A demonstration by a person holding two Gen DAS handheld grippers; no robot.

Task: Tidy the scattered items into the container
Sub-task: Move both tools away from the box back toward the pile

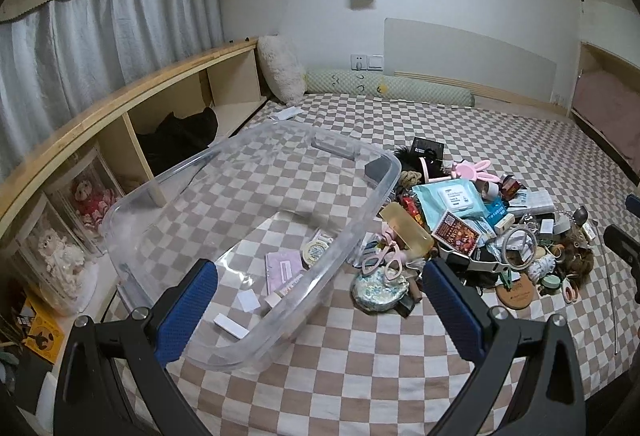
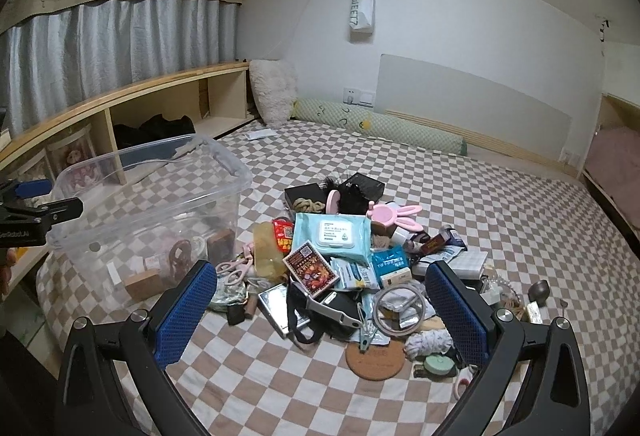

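A clear plastic container [image 1: 340,236] lies on the checkered bed, holding a pink card [image 1: 282,268], a round tin and small white pieces. My left gripper [image 1: 320,300] is open, its jaws wide apart over the container's near rim, nothing between them. To the right is a heap of scattered items: a teal wipes pack [image 2: 330,238], a pink bunny mirror [image 2: 394,214], pink scissors [image 2: 232,272], a red patterned box [image 2: 310,270], a cork coaster [image 2: 376,358]. My right gripper [image 2: 320,300] is open above the heap's near side. The container [image 2: 148,204] stands left of it.
A wooden shelf [image 1: 120,100] with dolls in clear boxes runs along the bed's left side. A fluffy white pillow [image 1: 282,70] and a long green bolster [image 1: 392,86] lie at the far wall. The bed's near part is bare checkered sheet [image 2: 280,388].
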